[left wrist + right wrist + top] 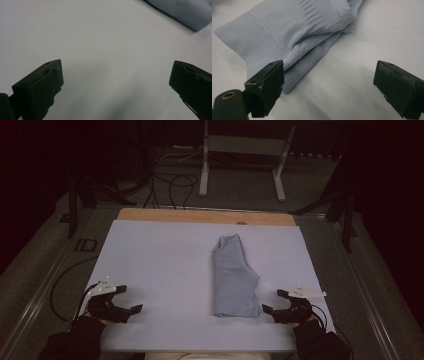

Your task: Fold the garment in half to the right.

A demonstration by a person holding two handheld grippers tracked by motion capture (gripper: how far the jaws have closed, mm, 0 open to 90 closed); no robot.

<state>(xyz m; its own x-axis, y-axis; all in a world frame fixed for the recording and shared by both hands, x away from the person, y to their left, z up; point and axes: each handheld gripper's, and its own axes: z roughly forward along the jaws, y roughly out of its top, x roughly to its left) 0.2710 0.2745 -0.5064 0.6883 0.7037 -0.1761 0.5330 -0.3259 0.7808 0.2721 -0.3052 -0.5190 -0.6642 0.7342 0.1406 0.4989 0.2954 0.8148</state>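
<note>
Shorts (233, 277), pale blue and folded lengthwise, lie on the sheet (160, 260) a little right of centre. Right gripper (278, 301) sits just beside their near corner, jaws wide, holding nothing. Left gripper (128, 299) is well off to the left, also wide and empty.

We see the table (150, 250) under a pale sheet, with a bare wooden strip (200, 216) along its far edge. Beyond it, on the grey floor (240, 190), a white metal frame (245, 150) stands on two legs (top cut off by the picture edge). Black cables (172, 185) loop on the floor left of that frame. Another cable (57, 287) curves along the table's left side. Dark stands (75, 205) flank both far corners.
</note>
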